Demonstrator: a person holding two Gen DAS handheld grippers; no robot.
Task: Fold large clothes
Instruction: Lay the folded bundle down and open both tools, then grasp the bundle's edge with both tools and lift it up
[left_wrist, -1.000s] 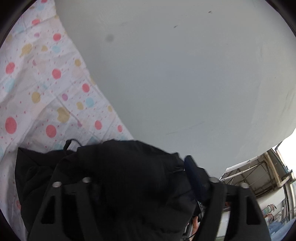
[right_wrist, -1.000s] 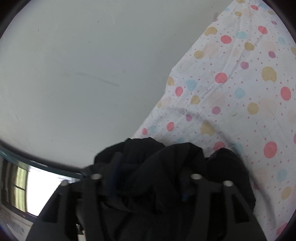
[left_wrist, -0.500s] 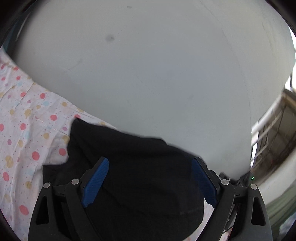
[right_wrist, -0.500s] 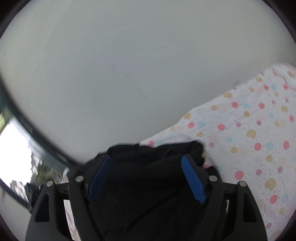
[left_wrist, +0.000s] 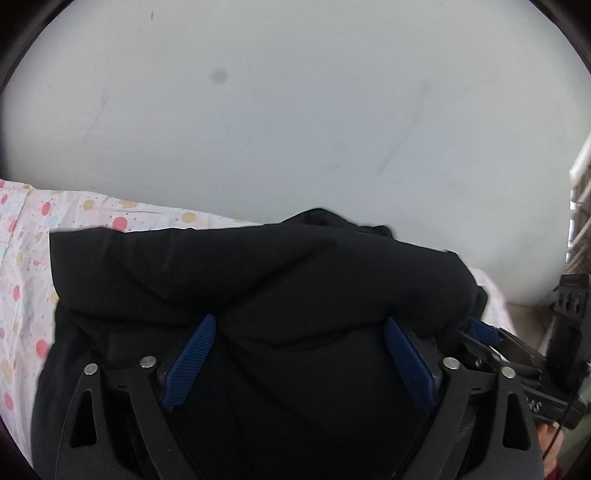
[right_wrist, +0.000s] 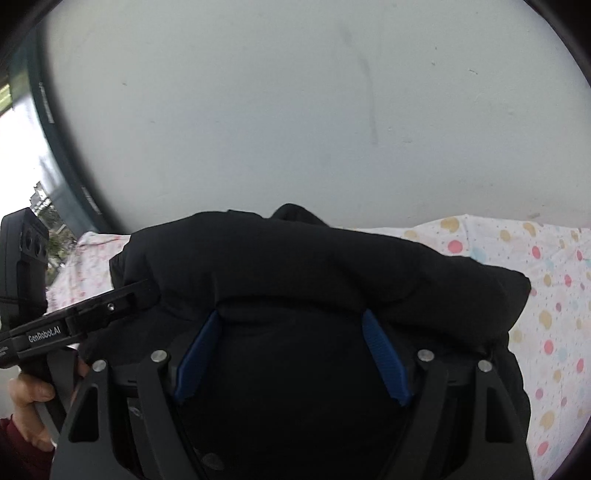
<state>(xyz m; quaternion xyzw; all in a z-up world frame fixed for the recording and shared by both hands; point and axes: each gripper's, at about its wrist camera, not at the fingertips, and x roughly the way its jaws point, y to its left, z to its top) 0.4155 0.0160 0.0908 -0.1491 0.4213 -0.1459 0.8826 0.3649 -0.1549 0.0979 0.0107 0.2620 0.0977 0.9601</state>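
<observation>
With both claws spread apart after opening, left claw (left_wrist: 299, 360) and right claw (right_wrist: 291, 354), black garment (left_wrist: 258, 273) released, lower centre; next: regrip an edge, probably.

One readable mark here — "GenRobot.AI" in white letters on the black arm of the left gripper (right_wrist: 146, 290), seen at the left edge of the right wrist view. Below it, smaller white lettering, cut off and illegible. In the left wrist view, white characters on the right gripper (left_wrist: 484, 328) — too skewed to read.
</observation>
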